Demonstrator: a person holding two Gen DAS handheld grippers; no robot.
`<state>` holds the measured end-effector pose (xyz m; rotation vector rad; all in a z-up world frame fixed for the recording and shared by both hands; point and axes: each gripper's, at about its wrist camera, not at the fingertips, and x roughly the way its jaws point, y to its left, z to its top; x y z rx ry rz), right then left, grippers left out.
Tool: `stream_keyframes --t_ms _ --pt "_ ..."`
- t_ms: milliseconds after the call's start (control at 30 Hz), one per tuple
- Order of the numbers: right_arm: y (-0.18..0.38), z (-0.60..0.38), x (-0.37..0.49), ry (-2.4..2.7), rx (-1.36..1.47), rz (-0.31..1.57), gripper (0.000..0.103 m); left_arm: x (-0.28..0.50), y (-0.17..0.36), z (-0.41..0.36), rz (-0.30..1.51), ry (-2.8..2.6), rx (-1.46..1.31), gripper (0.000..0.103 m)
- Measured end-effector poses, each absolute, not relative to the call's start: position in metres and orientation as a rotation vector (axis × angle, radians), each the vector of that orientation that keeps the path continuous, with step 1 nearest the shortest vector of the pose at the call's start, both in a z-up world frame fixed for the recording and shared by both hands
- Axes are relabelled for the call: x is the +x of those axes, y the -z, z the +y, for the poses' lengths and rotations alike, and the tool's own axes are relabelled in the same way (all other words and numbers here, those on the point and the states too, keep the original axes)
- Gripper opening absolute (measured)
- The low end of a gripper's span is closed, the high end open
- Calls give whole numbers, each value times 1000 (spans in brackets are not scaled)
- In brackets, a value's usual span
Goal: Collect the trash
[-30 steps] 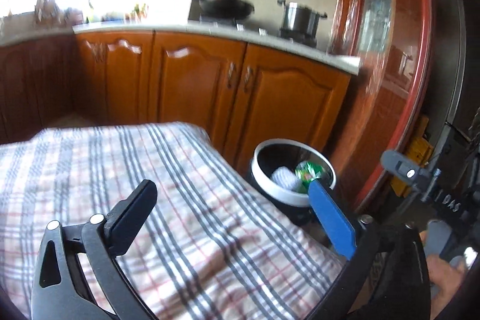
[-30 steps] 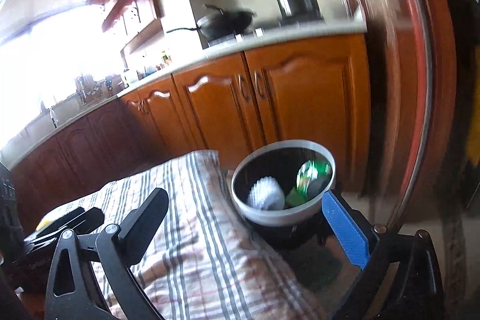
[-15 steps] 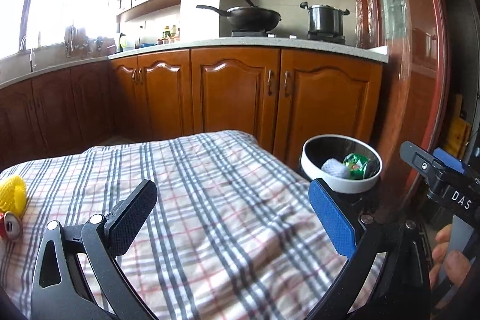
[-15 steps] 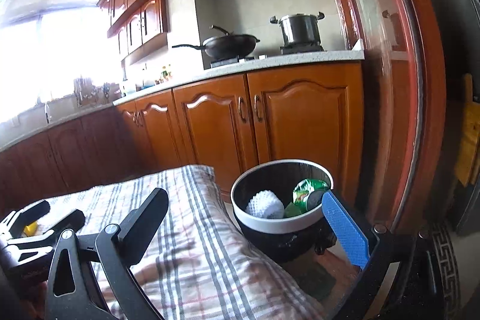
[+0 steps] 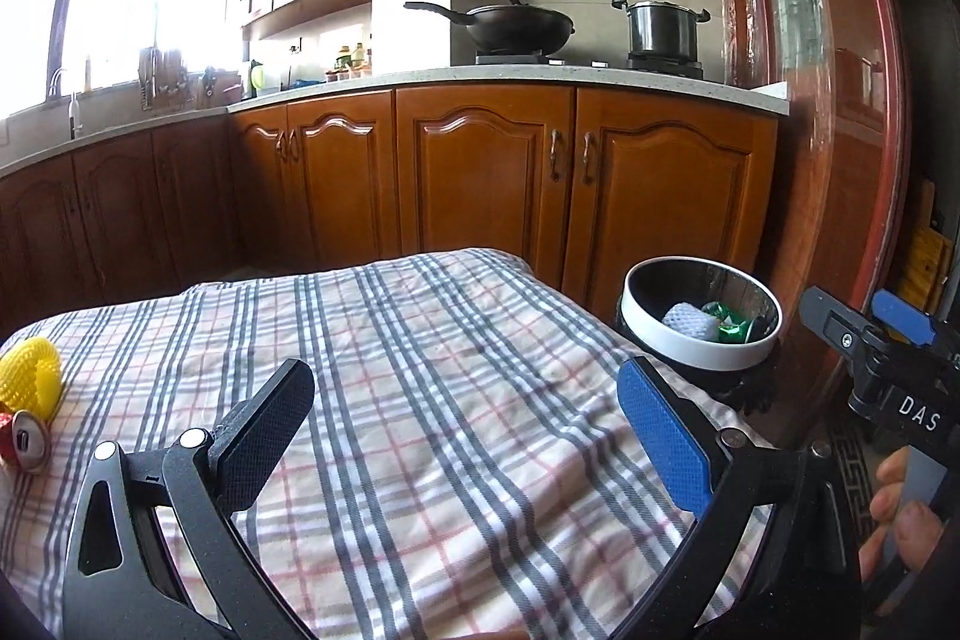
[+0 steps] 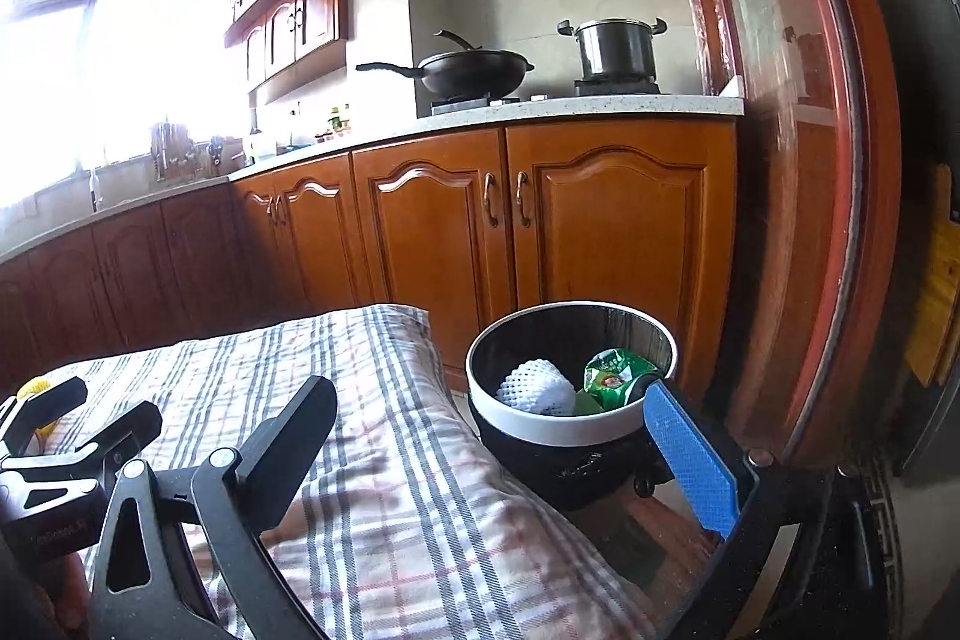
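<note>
A black trash bin with a white rim stands on the floor at the right end of the plaid-covered table. It holds a white foam net and a green wrapper. A yellow foam net and a red can lie at the table's left edge. My left gripper is open and empty over the table. My right gripper is open and empty, near the bin.
Wooden kitchen cabinets stand behind the table, with a wok and a pot on the stove above. A reddish door frame rises to the right of the bin. The right gripper also shows in the left wrist view.
The left gripper has pulled back and swung left, so the yellow net and red can came into view. The right gripper drew back slightly from the bin. Both stayed open.
</note>
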<state>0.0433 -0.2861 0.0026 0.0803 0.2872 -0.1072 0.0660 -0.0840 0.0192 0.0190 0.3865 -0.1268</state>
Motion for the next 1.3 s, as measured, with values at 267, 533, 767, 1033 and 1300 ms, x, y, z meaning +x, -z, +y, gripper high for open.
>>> stream_keyframes --t_ms 267,533,767,1033,1300 --pt "-5 -281 42 83 75 284 103 66 -19 -82 386 124 25 103" --pt "-7 -278 40 75 72 279 103 64 -20 -84 383 118 30 103" --pt "-8 -278 38 73 74 277 103 64 -21 -85 388 119 30 103" --pt "-8 -280 38 60 87 278 103 61 -23 -88 376 116 37 103" --pt "-8 -280 38 53 94 283 103 59 -24 -89 373 113 35 103"
